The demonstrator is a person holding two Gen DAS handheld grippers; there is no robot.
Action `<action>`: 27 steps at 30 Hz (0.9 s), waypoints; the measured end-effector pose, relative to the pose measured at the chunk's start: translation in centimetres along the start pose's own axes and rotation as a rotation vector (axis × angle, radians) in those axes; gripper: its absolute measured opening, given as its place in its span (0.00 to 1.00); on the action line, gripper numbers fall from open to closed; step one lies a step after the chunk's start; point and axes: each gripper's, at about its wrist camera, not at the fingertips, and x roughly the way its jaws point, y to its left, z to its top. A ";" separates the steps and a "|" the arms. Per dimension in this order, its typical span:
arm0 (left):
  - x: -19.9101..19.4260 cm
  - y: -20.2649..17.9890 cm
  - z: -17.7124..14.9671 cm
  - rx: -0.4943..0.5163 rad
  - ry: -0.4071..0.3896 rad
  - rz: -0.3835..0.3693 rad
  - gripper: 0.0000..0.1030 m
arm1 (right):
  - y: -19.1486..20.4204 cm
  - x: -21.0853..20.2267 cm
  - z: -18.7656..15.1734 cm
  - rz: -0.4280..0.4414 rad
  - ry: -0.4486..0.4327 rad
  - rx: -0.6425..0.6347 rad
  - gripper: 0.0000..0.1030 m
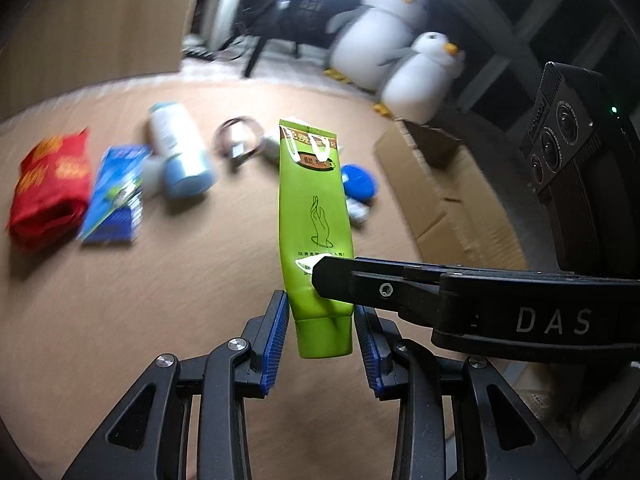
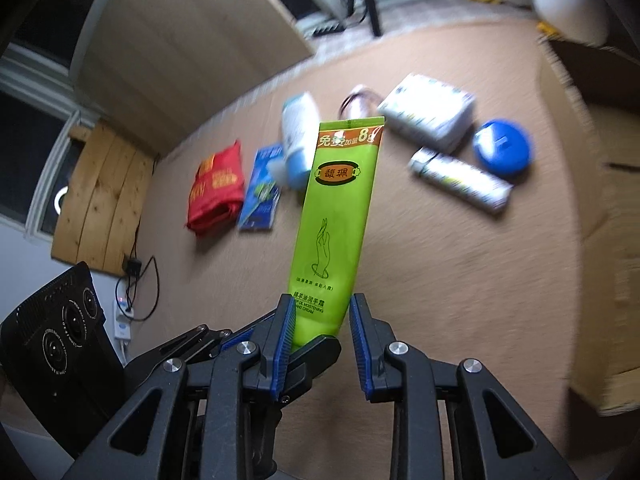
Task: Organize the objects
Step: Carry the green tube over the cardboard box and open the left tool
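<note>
i have the green hand cream tube (image 1: pixel 316 216) up off the counter (image 1: pixel 120 300), cap end down. my left gripper (image 1: pixel 322 346) has its fingers narrowed around the cap, and my right gripper (image 2: pixel 322 346) nips the tube just above it; whether the pads actually press i cannot tell. next i would carry it to the cardboard box (image 1: pixel 436 184) on the right. the label reads "hand cream" and "8g".

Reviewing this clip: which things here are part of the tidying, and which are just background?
In the job: green tube, with both grippers at its cap end, left gripper, right gripper; red bag, blue packet, white bottle, white box, blue round tin, cardboard box.

Background: toy penguins, wall cables.
</note>
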 end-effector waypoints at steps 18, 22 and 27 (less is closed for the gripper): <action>7.2 -15.4 4.8 0.162 0.012 -0.133 0.36 | -10.8 -11.2 0.9 -0.135 -0.169 0.115 0.25; 8.5 -17.4 4.8 0.186 0.023 -0.140 0.36 | -12.6 -12.3 0.6 -0.153 -0.179 0.131 0.25; 9.6 -18.4 4.8 0.197 0.038 -0.129 0.36 | -13.9 -13.1 0.2 -0.178 -0.188 0.133 0.25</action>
